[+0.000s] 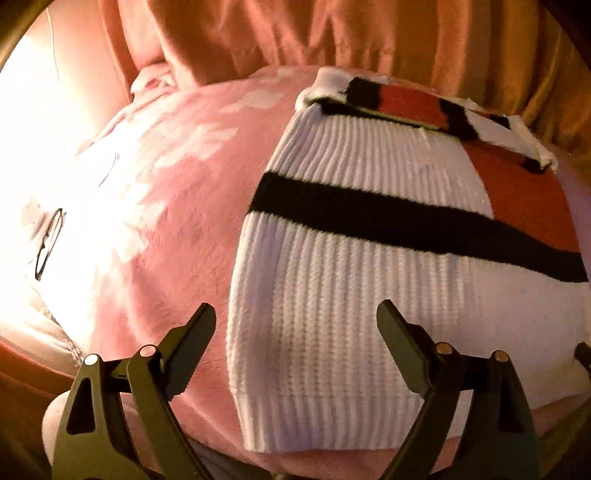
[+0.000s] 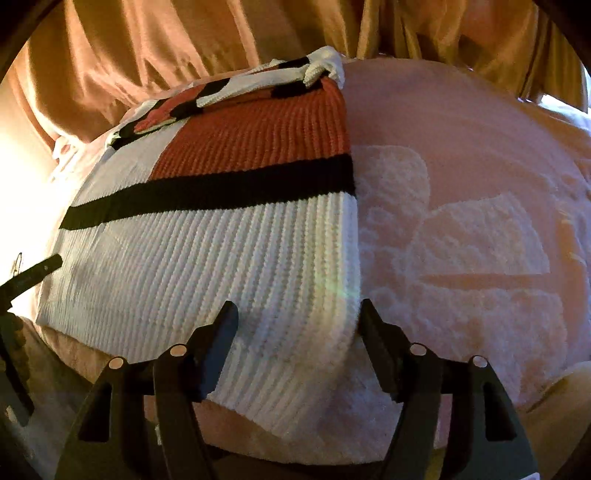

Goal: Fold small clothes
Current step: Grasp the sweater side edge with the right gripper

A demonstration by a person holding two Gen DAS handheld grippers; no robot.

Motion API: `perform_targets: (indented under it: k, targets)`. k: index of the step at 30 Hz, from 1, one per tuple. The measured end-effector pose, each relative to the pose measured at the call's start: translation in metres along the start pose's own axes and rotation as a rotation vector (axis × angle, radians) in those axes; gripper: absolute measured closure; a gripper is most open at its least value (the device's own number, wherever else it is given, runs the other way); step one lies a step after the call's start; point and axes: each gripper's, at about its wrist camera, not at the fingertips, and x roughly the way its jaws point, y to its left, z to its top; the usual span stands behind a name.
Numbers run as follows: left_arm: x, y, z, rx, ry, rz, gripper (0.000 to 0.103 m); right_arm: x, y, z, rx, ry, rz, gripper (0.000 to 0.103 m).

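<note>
Orange curtain [image 1: 369, 33] across the upper frame in both views. Below it, pink patterned blanket [image 1: 177, 177], filling the left half of the left wrist view and the right half of the right wrist view. Ribbed white knit garment [image 1: 351, 295] with black stripe [image 1: 406, 218] and rust-red panel [image 2: 258, 133], lying flat on the blanket, folded part at its far end. Left gripper [image 1: 295, 317] at lower centre, jaws wide apart over the garment's left edge, nothing clamped. Right gripper [image 2: 297, 314], jaws apart, straddling the garment's right edge.
</note>
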Motion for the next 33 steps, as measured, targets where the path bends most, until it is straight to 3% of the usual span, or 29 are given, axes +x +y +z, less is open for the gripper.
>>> perform_targets:
  k: [4,10,12,16,17,24,26,33]
  targets:
    - [0.003,-0.009,-0.001,0.015,0.006,-0.039,0.017,0.004,0.008,0.004,-0.024,-0.004,-0.017,0.037]
    - [-0.007,-0.06,0.0,0.121,-0.014,-0.125,0.017,0.005,0.01,0.005,-0.023,-0.013,-0.009,0.039]
    - [-0.006,-0.073,-0.002,0.145,-0.008,-0.14,0.017,0.004,0.01,0.005,-0.025,-0.016,0.019,0.051]
    - [-0.003,-0.088,-0.006,0.164,0.013,-0.16,0.017,0.003,0.008,0.006,-0.005,-0.024,0.053,0.086]
    - [-0.002,-0.09,-0.007,0.165,0.021,-0.157,0.017,0.002,0.007,0.007,0.005,-0.025,0.062,0.088]
    - [0.0,-0.087,-0.01,0.171,0.039,-0.153,0.017,0.001,0.007,0.003,0.01,-0.025,0.076,0.088]
    - [-0.001,-0.082,-0.012,0.157,0.046,-0.154,0.017,0.003,0.005,0.004,0.023,-0.018,0.086,0.082]
    - [-0.005,-0.053,-0.01,0.127,0.043,-0.113,0.017,0.004,0.002,0.003,0.047,-0.009,0.104,0.08]
